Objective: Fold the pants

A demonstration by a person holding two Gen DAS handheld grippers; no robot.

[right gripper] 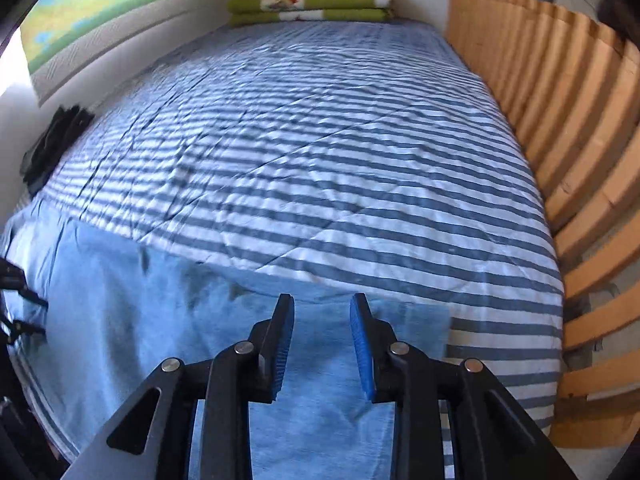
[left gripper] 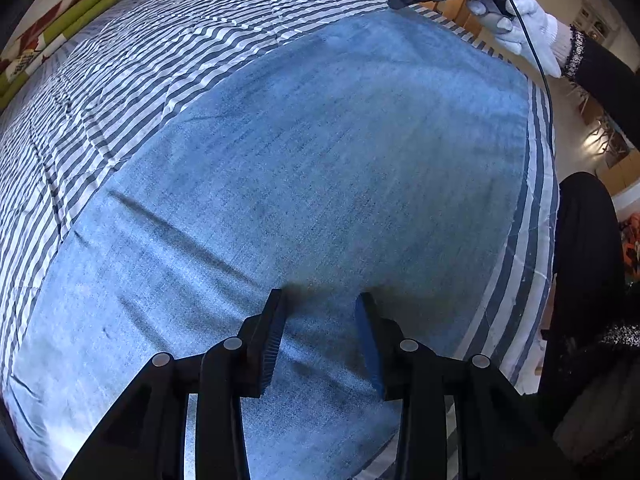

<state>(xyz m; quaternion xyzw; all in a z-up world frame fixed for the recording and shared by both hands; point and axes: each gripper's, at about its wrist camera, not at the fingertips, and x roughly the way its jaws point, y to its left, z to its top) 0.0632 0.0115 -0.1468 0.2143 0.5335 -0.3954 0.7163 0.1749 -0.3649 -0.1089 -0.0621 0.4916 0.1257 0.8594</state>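
Pants: pale blue denim [left gripper: 320,152], faded and grainy, laid flat on the bed; soft creases run slantwise just ahead of the left claw, and a squared end lies under the right claw.
Left claw: [left gripper: 320,312] pointed steeply down over the denim, black fingers with ribbed blue pads [left gripper: 370,344] parted, cloth showing bare between them; whether the tips touch the denim cannot be told.
Right claw: [right gripper: 322,316] parted, nothing between its pads, above the pants' end [right gripper: 320,420].
Glove: white knit [left gripper: 532,36], far ahead and right of the left claw, around the other tool's handle; a black sleeve follows.
Bed: quilt [right gripper: 320,168] in blue and white stripes, rumpled, stitched in diagonals.
Hidden: the pants' near edge is cut off by both claws' frames.
Room: slatted wooden rail [right gripper: 560,120] right of the right claw; folded green and red blankets [right gripper: 312,0] at the far end.
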